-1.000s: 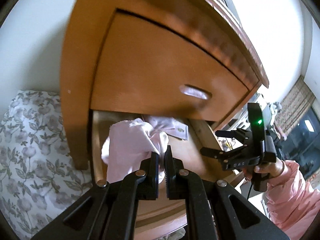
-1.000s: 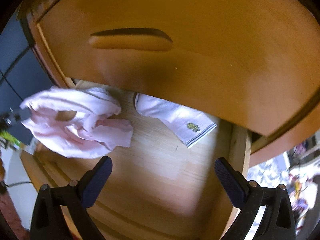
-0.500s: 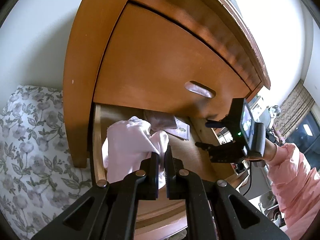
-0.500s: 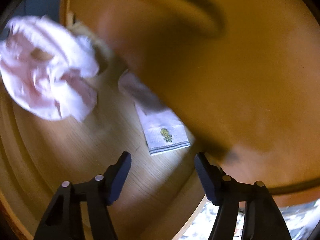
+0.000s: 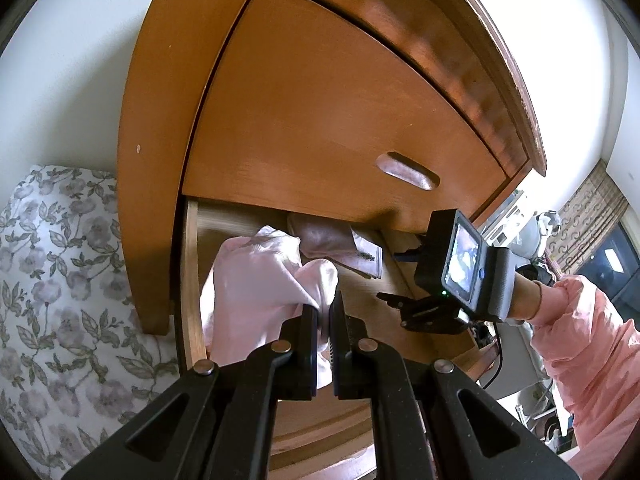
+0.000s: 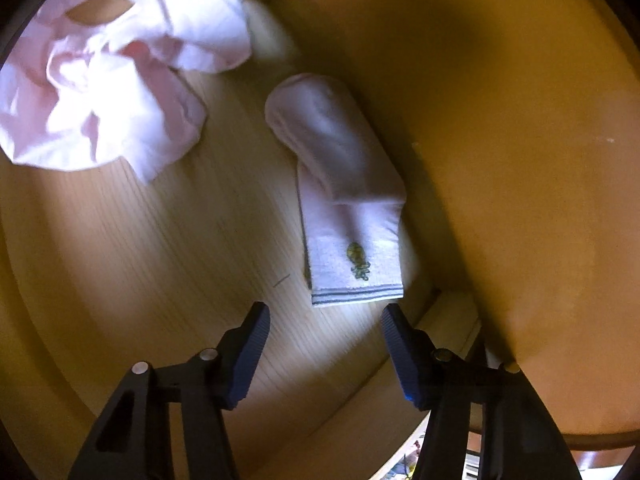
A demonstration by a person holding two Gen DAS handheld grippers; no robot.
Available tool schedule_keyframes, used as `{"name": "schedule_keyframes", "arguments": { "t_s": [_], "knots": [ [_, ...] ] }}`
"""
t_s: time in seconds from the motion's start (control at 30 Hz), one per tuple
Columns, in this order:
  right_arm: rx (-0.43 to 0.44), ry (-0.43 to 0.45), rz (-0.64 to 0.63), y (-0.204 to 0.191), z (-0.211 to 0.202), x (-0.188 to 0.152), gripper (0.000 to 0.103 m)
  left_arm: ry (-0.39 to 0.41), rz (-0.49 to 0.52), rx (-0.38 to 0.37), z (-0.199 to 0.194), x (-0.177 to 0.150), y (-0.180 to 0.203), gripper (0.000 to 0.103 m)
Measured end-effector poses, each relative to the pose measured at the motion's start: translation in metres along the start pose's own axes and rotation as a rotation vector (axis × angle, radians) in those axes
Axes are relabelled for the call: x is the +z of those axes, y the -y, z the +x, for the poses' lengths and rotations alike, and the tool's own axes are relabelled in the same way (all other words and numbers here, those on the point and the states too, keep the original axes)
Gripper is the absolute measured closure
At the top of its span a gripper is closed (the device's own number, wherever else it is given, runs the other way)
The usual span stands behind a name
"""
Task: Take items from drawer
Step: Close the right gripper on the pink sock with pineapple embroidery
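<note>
I log: wooden dresser (image 5: 312, 120), landmark. White wall (image 5: 80, 60) behind it to the left. Floral bedding (image 5: 60, 280) low at its left side. Patterned curtain (image 5: 588, 216) and dark window (image 5: 608, 256) beyond its right edge. Daylight.

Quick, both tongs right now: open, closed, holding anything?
Left tongs: closed on the pink garment, lifted over the open drawer.
Right tongs: closing, nothing between them yet; the white sock lies just ahead.
</note>
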State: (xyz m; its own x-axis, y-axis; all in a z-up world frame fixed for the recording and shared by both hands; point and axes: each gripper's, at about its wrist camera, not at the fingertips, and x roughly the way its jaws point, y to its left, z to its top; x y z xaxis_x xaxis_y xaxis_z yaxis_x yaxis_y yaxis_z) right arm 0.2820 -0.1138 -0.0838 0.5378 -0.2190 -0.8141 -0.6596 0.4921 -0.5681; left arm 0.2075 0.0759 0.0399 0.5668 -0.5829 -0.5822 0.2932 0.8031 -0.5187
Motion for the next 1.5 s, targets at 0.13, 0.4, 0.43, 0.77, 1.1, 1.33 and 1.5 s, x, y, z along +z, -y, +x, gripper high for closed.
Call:
{"name": "schedule_keyframes", "arguments": {
  "t_s": [0.13,0.4,0.43,0.77,1.1,1.33,1.5],
  "knots": [
    [-0.019,0.009,0.004,-0.001,0.006,-0.003,0.053,0.005,-0.002,-0.003,0.001,-0.001,0.000,0.099],
    [-0.072,0.041,-0.053,-0.024,0.001,-0.006,0.056,0.021,-0.002,-0.005,0.001,-0.005,-0.001,0.099],
    [-0.084,0.046,-0.066,-0.028,0.001,-0.006,0.056,0.023,-0.002,-0.005,0.001,-0.005,-0.001,0.099],
    [-0.185,0.076,-0.146,-0.057,0.000,-0.017,0.063,0.052,-0.005,-0.046,0.008,-0.012,-0.007,0.099],
    [-0.239,0.090,-0.149,-0.071,0.010,-0.021,0.080,0.076,-0.014,-0.082,0.007,-0.019,-0.015,0.099],
    [-0.253,0.093,-0.132,-0.081,0.004,-0.014,0.092,0.078,-0.020,-0.103,0.010,-0.021,-0.019,0.099],
    [-0.272,0.123,-0.104,-0.078,-0.013,-0.013,0.094,0.080,-0.026,-0.110,0.011,-0.022,-0.020,0.098]
  ]
}}
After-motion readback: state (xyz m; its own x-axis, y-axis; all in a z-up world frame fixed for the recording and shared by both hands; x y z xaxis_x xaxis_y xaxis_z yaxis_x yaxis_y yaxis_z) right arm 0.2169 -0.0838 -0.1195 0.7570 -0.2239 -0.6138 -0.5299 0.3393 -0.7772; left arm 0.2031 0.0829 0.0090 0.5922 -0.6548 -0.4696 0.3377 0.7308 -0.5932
